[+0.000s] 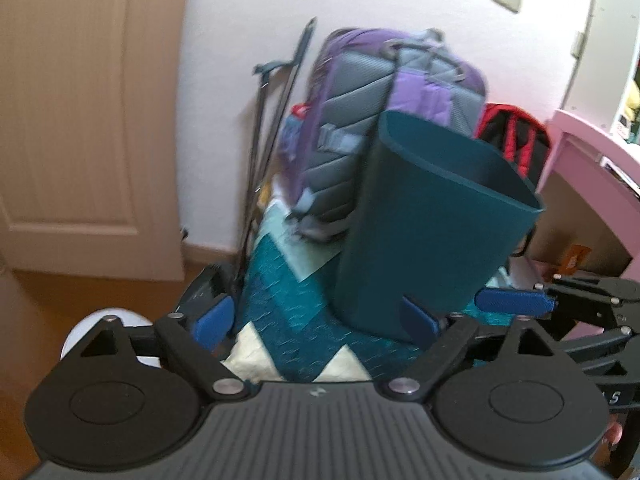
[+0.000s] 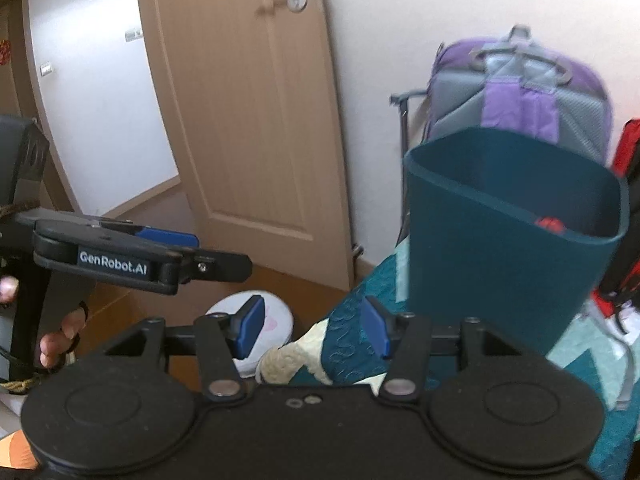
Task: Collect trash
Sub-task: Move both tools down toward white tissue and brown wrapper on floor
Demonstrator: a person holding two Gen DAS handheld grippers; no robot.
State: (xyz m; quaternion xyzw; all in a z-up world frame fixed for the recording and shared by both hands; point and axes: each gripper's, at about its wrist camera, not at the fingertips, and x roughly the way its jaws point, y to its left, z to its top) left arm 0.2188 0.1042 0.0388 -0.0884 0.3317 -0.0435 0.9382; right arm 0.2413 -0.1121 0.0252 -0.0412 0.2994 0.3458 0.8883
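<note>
**Teal bin on the quilt, both tools spread and holding nothing**

The bin [image 1: 432,220] I am working with is a dark teal plastic one, smooth-walled, wider at the rim than at the base, with no lid. It stands on a teal and cream patterned quilt [image 1: 288,320] and looks tilted in my left view. Through the right camera I can see into its mouth: something small and red [image 2: 549,224] lies inside near the far wall, too blurred for me to name. I see no label or print on the bin.

My left tool [image 1: 316,322] is spread wide and grips nothing; its right blue pad [image 1: 418,320] sits just at the foot of the bin, though I cannot tell whether it touches. My right tool [image 2: 316,330] is also spread, with nothing between its pads, and the bin stands ahead to its right.

In the right view the left tool's side reads "GenRobot.AI" in white letters. Behind the bin a purple and grey backpack [image 1: 384,120] leans at the white wall, with a red and black bag [image 1: 516,140] beside it. A tan wooden door [image 2: 256,120] with a metal lever handle stands to the left, and a white round object [image 2: 276,320] lies on the brown floor.
</note>
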